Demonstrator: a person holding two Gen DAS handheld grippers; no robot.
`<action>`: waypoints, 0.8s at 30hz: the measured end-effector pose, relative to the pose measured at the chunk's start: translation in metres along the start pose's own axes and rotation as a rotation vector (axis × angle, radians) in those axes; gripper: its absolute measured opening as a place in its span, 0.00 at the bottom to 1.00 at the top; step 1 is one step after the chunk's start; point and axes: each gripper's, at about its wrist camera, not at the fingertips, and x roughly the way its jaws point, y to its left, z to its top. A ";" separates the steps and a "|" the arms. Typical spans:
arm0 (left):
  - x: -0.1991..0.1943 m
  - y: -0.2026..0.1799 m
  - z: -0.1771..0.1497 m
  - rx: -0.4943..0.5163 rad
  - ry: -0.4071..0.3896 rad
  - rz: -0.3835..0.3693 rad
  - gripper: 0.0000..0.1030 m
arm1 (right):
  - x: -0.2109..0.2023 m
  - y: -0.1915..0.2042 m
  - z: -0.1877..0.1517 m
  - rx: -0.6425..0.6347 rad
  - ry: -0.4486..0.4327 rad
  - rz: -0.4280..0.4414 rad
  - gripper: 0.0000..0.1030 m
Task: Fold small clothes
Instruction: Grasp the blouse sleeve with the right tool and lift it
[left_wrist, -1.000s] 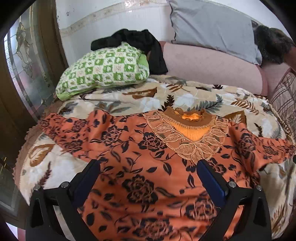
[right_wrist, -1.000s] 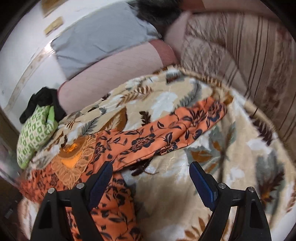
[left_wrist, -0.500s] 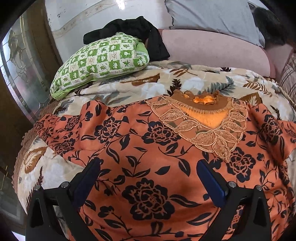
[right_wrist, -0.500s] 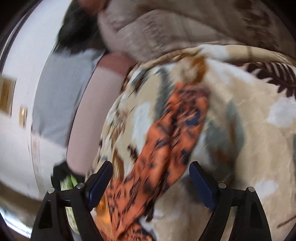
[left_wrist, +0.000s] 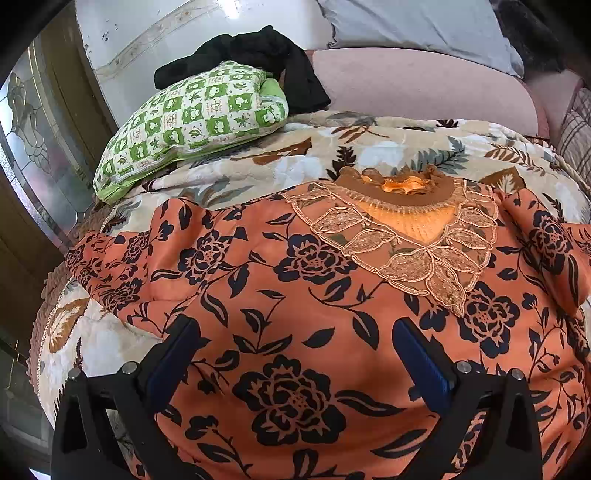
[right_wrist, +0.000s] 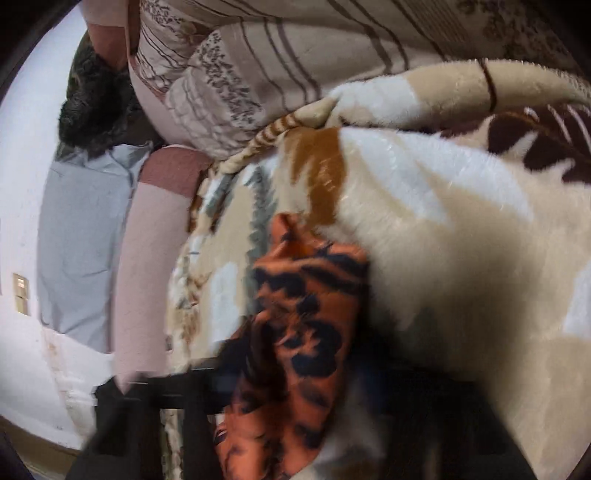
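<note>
An orange blouse with black flowers (left_wrist: 295, 295) lies spread face up on the bed, its lace collar (left_wrist: 406, 240) toward the far side. My left gripper (left_wrist: 295, 354) is open, low over the blouse's body, one finger on each side of a large flower. In the right wrist view the blouse's right sleeve (right_wrist: 306, 314) runs between my right gripper's fingers (right_wrist: 288, 384). That view is blurred, so the jaws' state is unclear.
The blouse lies on a beige leaf-print blanket (left_wrist: 369, 155). A green checked pillow (left_wrist: 195, 118) with a black garment (left_wrist: 258, 48) on it sits at the far left. A pink bolster (left_wrist: 424, 88) and a grey pillow (left_wrist: 406, 22) line the back. A striped quilt (right_wrist: 295, 55) lies on the right.
My left gripper moved forward and lower over the blouse. My right gripper swung right, rolled, and closed in on the end of the right sleeve.
</note>
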 end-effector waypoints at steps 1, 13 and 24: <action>0.001 0.002 0.000 -0.005 0.004 0.001 1.00 | 0.001 -0.001 0.001 0.003 0.002 0.006 0.13; 0.009 0.081 0.009 -0.193 -0.003 0.111 1.00 | -0.072 0.147 -0.068 -0.249 0.046 0.462 0.09; 0.033 0.202 -0.007 -0.448 0.093 0.277 1.00 | -0.027 0.277 -0.319 -0.524 0.394 0.579 0.09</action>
